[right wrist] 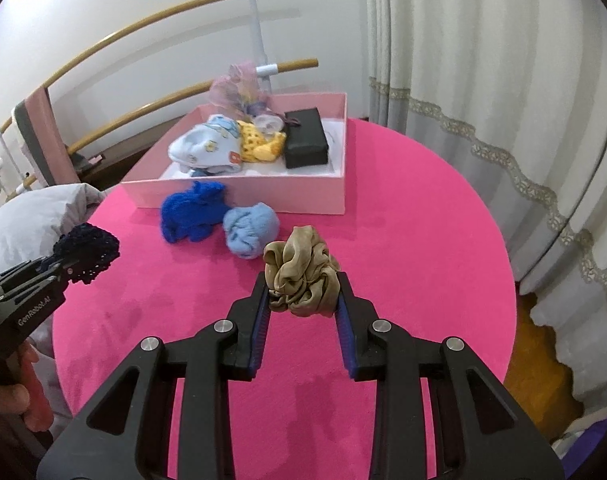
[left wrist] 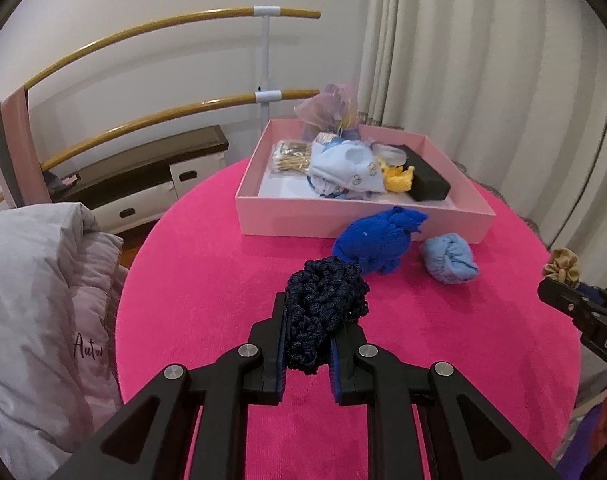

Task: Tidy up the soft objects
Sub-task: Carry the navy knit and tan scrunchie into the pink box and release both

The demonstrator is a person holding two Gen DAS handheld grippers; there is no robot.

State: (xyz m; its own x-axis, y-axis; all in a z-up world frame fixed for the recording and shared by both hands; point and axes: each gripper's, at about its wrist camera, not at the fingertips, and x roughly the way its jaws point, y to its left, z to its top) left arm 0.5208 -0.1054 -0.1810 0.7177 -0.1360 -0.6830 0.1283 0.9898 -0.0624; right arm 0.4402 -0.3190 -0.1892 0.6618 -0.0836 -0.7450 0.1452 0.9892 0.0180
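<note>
My left gripper [left wrist: 317, 316] is shut on a dark navy knitted scrunchie [left wrist: 323, 304], held above the round pink table [left wrist: 207, 280]. My right gripper [right wrist: 303, 286] is shut on a tan satin scrunchie [right wrist: 301, 276], also above the table. The left gripper with its navy scrunchie [right wrist: 85, 254] shows at the left of the right wrist view. A royal blue knitted bundle [left wrist: 377, 240] and a light blue rolled sock [left wrist: 449, 258] lie on the table in front of the pink box [left wrist: 355, 220].
The pink box [right wrist: 263, 196] holds a pale blue printed cloth [right wrist: 207, 146], a yellow knitted item [right wrist: 259, 144], a black case [right wrist: 305, 142], cotton swabs [left wrist: 291, 156] and a sheer pouch [right wrist: 233, 88]. A grey quilt [left wrist: 35, 300] lies left. Curtains [right wrist: 483, 100] hang right.
</note>
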